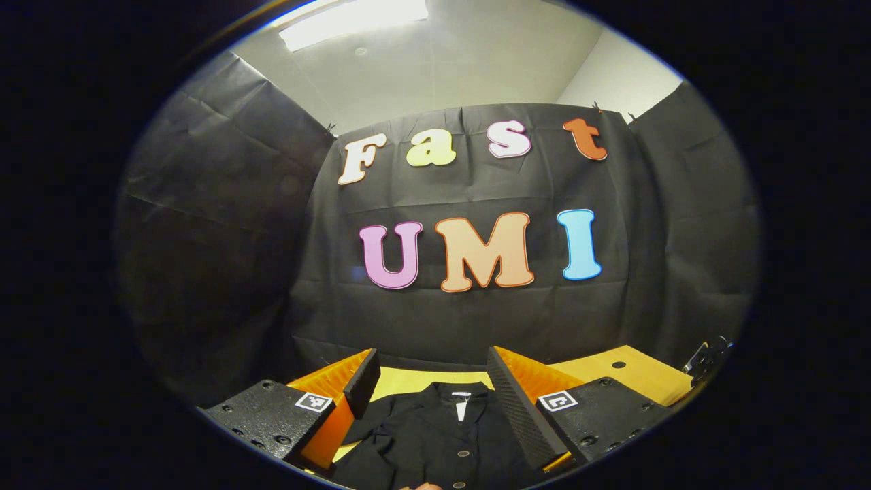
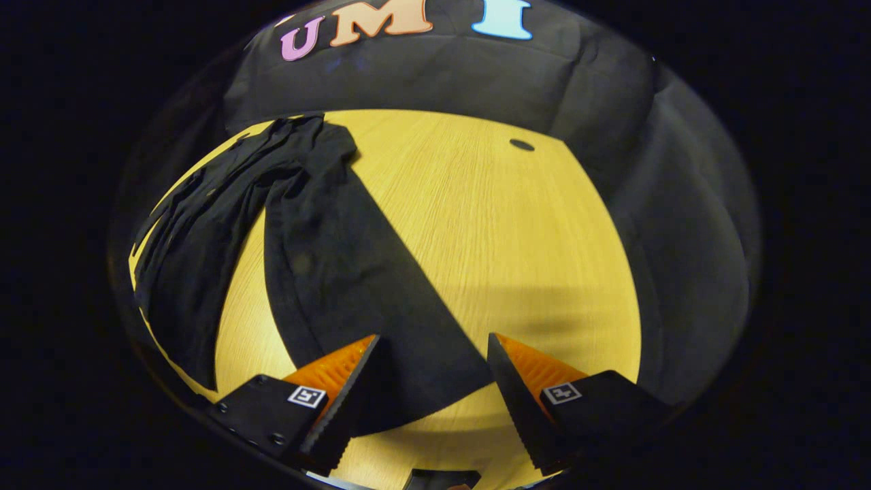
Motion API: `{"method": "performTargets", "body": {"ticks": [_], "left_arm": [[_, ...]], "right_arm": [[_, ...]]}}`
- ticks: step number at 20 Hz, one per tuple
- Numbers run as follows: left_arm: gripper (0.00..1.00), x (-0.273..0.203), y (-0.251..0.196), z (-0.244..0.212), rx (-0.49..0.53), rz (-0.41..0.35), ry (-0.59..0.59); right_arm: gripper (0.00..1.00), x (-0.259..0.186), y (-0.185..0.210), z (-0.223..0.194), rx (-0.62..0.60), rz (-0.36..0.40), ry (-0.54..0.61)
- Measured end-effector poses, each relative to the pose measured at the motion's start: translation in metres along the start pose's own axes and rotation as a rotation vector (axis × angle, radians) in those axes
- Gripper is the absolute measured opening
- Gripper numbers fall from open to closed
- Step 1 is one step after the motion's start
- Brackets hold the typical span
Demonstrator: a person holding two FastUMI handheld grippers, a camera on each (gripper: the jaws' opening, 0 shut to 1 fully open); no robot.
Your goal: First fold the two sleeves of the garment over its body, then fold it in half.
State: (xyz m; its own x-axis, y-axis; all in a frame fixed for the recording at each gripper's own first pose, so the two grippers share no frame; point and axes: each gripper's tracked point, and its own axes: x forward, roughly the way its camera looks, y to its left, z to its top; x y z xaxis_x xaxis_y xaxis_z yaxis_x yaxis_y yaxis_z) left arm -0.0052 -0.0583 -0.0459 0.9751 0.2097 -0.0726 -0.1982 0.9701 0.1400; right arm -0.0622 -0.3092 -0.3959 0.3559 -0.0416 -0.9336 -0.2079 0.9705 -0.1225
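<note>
Nearest the lens in the left gripper view, the left tool [image 1: 430, 391] has its two fingers spread wide, released, with nothing between them. Below and beyond the gap lies the black garment [image 1: 435, 435], its collar and a row of small buttons facing up, spread on the yellow wooden surface [image 1: 639, 374]. A white tag shows at the collar. The tool is tilted up toward the booth's black cloth wall [image 1: 224, 204], with the ceiling light [image 1: 354, 20] above. At the right edge of the surface a small dark clamp-like object [image 1: 708, 354] can be seen, too small to identify.

In the right gripper view, the right tool [image 2: 432, 381] is likewise released, fingers well apart and gripping nothing. It looks down on the same surface [image 2: 517, 231], where one long black sleeve [image 2: 354, 272] of the garment stretches flat from the shoulder toward the tool, its cuff end lying between and just under the fingers. To the left, the body of the garment [image 2: 197, 231] lies bunched in folds, with a strip of bare wood between it and the sleeve. A small dark hole [image 2: 522, 144] marks the surface farther off.

No containers are visible.
</note>
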Motion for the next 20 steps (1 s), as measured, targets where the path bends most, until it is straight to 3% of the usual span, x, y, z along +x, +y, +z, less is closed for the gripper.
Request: {"method": "performTargets", "body": {"ticks": [3,5,6,8,10,12,15,20], "left_arm": [[0.94,0.002,-0.009,-0.003,-0.012,-0.015,0.002],[0.94,0.002,-0.013,-0.01,-0.031,-0.021,0.02],[0.94,0.002,-0.013,-0.01,-0.04,-0.022,0.023],[0.94,0.002,-0.01,-0.01,-0.051,-0.016,0.018],[0.94,0.002,-0.009,-0.011,-0.054,-0.018,0.017],[0.94,0.001,-0.005,-0.009,-0.057,-0.019,0.006],[0.94,-0.002,0.01,-0.007,-0.036,-0.017,-0.003],[0.94,-0.006,0.04,-0.004,-0.028,-0.008,-0.03]], "right_arm": [[0.97,0.002,0.002,-0.003,0.058,0.045,0.007],[0.89,0.001,0.007,-0.003,0.069,0.054,-0.017],[0.78,0.002,0.014,-0.002,0.068,0.059,-0.027],[0.47,0.001,0.026,-0.003,0.067,0.068,-0.051],[0.16,0.0,0.028,-0.006,0.07,0.022,-0.077],[0.05,0.001,0.03,-0.007,0.069,-0.031,-0.091],[0.03,-0.004,0.035,-0.004,0.135,-0.082,-0.108],[0.03,-0.029,0.05,0.041,0.244,-0.098,-0.236]]}}
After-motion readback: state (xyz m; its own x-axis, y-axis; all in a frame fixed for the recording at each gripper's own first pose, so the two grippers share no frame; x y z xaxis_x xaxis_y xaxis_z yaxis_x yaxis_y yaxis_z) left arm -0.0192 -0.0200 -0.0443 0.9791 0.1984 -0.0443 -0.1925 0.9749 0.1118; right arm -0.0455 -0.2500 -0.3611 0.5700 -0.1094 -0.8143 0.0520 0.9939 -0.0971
